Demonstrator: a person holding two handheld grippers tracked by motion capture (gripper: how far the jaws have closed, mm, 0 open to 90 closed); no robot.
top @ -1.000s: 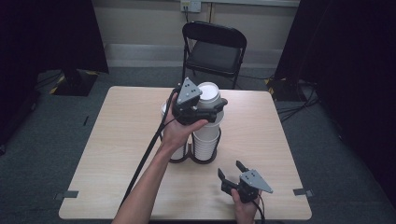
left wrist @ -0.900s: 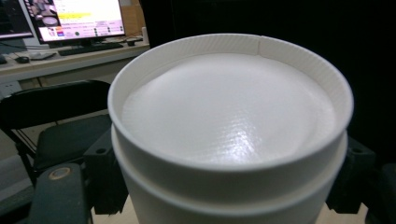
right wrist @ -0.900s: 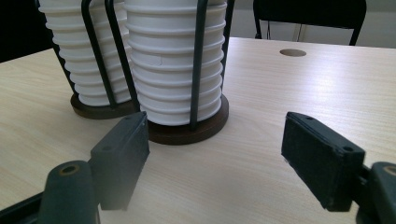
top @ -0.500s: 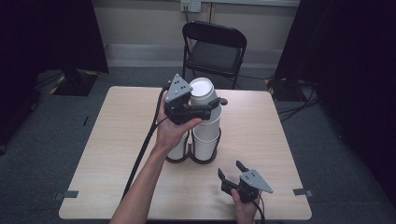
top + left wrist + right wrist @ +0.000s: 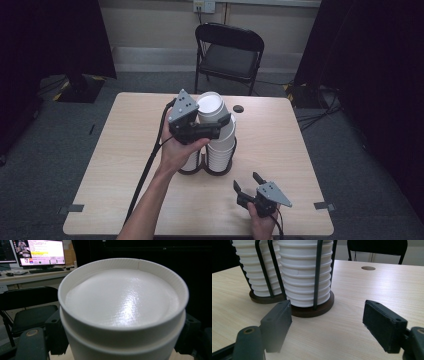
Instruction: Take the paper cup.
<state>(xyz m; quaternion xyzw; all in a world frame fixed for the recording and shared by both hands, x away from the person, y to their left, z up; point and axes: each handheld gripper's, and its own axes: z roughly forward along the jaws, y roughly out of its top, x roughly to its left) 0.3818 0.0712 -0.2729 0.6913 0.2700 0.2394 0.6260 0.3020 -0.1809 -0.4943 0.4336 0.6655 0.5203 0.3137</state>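
Observation:
My left gripper [image 5: 216, 121] is shut on an upturned white paper cup [image 5: 210, 106] at the top of the right-hand cup stack [image 5: 223, 146]. The cup leans slightly left. In the left gripper view the cup's base [image 5: 122, 305] faces the camera, a second cup's edge shows just below it, and a black jaw stands on each side. I cannot tell whether the held cup is clear of the stack. My right gripper [image 5: 249, 181] rests open near the table's front right, its jaws [image 5: 327, 317] pointing at the stack [image 5: 304, 277], with nothing between them.
Two wire cup holders on dark round bases [image 5: 312, 310] stand side by side mid-table, the left stack [image 5: 254, 272] shorter. The wooden table [image 5: 285, 145] has a small hole [image 5: 238, 108]. A black folding chair [image 5: 227, 50] stands behind it. A lit monitor [image 5: 42, 252] is far off.
My left gripper has shifted left and risen slightly with the cup, which now tilts more. The right gripper has not moved.

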